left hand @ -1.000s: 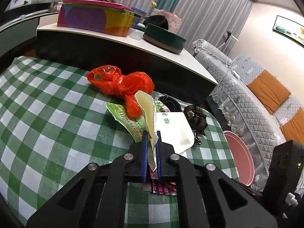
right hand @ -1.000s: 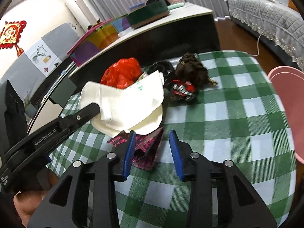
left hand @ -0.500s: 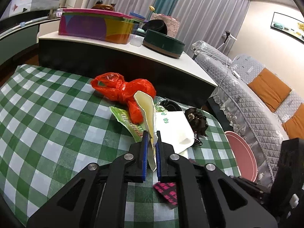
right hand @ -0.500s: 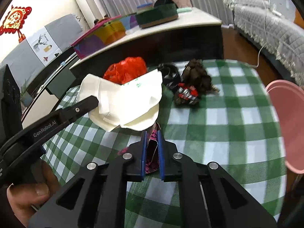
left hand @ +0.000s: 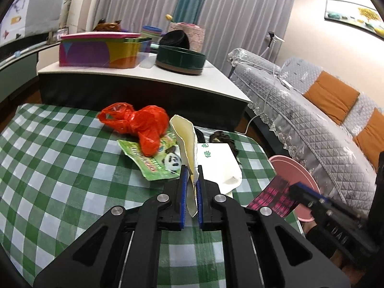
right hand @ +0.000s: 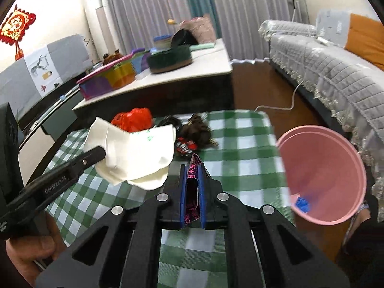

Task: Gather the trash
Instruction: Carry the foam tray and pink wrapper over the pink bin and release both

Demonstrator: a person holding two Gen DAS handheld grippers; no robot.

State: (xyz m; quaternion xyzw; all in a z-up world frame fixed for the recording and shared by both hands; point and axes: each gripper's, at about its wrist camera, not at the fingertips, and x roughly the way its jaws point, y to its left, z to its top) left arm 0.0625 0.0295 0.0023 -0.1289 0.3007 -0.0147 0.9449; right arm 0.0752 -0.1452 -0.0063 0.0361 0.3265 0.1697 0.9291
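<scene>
My left gripper [left hand: 191, 184] is pinched on the edge of a cream paper bag [left hand: 217, 165], which hangs partly clear of the green checked tablecloth [left hand: 60, 168]. My right gripper [right hand: 192, 187] is clamped on a pink-and-black wrapper [right hand: 192, 189], with the foil standing upright between the blue pads. Both items are therefore in hand but not yet disposed of. The pink bin [right hand: 321, 177] stands just beside the table's right edge, mouth open toward me; one small blue object lies at its bottom, so I judge that collection has barely begun. Remaining on the cloth: a red plastic bag [left hand: 139, 124], a green panda-print wrapper [left hand: 153, 160] partly under it, a red-and-black snack wrapper [right hand: 184, 147], a dark brown crumpled item [right hand: 199, 130], and a black object behind the paper bag that I cannot identify. Next required action, in my estimation: carry both held items over the bin and release, then return for the five remaining pieces.
</scene>
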